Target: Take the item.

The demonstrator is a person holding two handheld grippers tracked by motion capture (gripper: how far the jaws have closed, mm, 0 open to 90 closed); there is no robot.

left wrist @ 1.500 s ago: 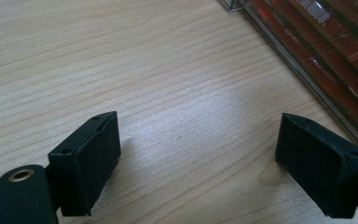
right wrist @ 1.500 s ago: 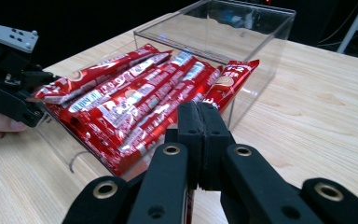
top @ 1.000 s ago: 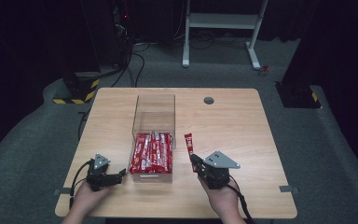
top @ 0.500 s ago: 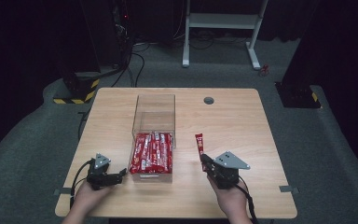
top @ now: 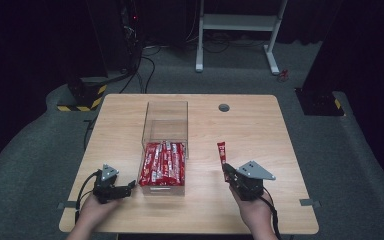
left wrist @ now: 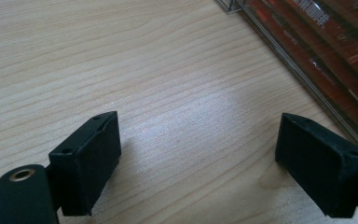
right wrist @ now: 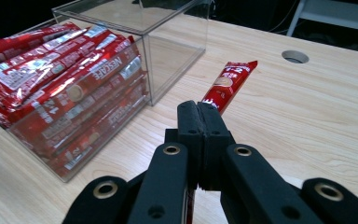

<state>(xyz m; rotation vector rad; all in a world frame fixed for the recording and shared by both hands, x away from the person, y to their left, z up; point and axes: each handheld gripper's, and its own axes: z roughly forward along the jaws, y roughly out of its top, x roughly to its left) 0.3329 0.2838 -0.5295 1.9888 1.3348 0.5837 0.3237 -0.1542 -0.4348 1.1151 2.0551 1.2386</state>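
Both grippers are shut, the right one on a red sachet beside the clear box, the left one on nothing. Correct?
Not quite. The left gripper is open: the left gripper view shows its jaws wide apart over bare table. The right gripper is shut on the sachet beside the box.

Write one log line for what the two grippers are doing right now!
right gripper: shut on red sachet | left gripper: open, nothing held, beside clear box | box: sachets inside
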